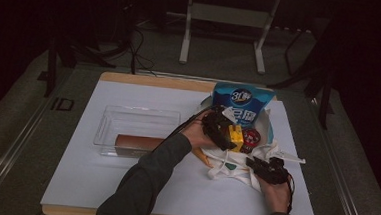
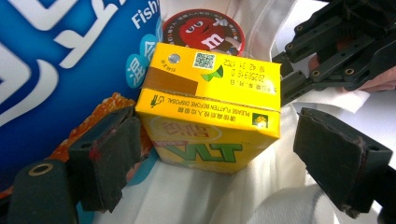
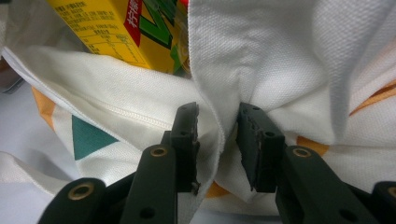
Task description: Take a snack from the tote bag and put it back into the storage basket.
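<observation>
Left hand-held gripper point(image 2: 212, 163) wide open, carton point(image 2: 212, 109) straight ahead between jaws, untouched, long axis crosswise. Right hand-held gripper point(image 3: 217, 140) pinches bag point(image 3: 261, 60) rim, near right.

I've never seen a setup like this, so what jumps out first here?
A bright yellow drink carton sits in a white cloth bag at the table's right, between the open left tongs. Behind it stands a big blue snack bag. The right tongs pinch a fold of the bag's cloth.
</observation>
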